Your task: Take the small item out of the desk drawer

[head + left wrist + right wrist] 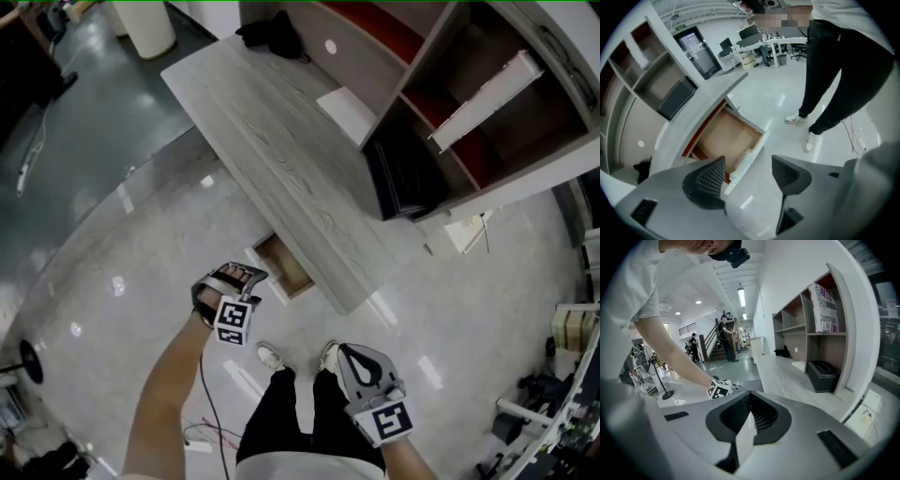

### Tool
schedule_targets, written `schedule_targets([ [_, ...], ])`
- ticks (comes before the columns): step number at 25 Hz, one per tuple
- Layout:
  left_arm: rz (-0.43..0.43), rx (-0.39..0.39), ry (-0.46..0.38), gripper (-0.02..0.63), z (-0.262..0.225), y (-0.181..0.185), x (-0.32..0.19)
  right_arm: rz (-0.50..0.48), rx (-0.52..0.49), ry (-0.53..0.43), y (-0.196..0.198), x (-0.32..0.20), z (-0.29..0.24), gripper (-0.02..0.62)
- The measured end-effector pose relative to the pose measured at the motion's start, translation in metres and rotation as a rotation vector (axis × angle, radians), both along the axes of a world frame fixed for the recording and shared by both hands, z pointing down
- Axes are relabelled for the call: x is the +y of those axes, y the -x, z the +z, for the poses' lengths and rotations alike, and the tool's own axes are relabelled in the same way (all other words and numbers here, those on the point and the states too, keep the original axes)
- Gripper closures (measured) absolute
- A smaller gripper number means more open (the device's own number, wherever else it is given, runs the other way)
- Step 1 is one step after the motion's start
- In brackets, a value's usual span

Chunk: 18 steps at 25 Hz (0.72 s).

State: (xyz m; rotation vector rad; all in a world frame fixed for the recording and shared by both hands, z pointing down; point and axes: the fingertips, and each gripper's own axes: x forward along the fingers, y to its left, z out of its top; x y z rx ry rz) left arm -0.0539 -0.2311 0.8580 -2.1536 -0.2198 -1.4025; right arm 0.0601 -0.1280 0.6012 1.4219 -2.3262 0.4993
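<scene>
Jaws spread and empty, the left hand-held gripper (747, 176) hovers by the open brown-bottomed white drawer (724, 140), likely poised to reach in; the right hand-held gripper (750, 417) idles, pressed together.

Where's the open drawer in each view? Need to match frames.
Head view: drawer sticks out from under the desk, left of centre.
Left gripper view: drawer, open top facing the camera, left of centre.
Right gripper view: not in it.
Shared landmark: black box, in all three views.
</scene>
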Motion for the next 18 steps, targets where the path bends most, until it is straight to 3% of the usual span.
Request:
schedule_targets([
  [5,0.101,-0.086,-0.01,0.302,0.035,-0.007,-0.004,0.041,0.004,0.028,-0.011,0.007,0.019,0.572],
  [13,0.144,-0.176,-0.045,0.305,0.066,-0.01,-0.017,0.078,0.01,0.052,-0.024,0.02,0.036,0.572],
  [18,0.166,-0.197,-0.088,0.438,0.068,-0.011,-0.02,0.086,0.008,0.057,-0.026,0.025,0.04,0.572],
])
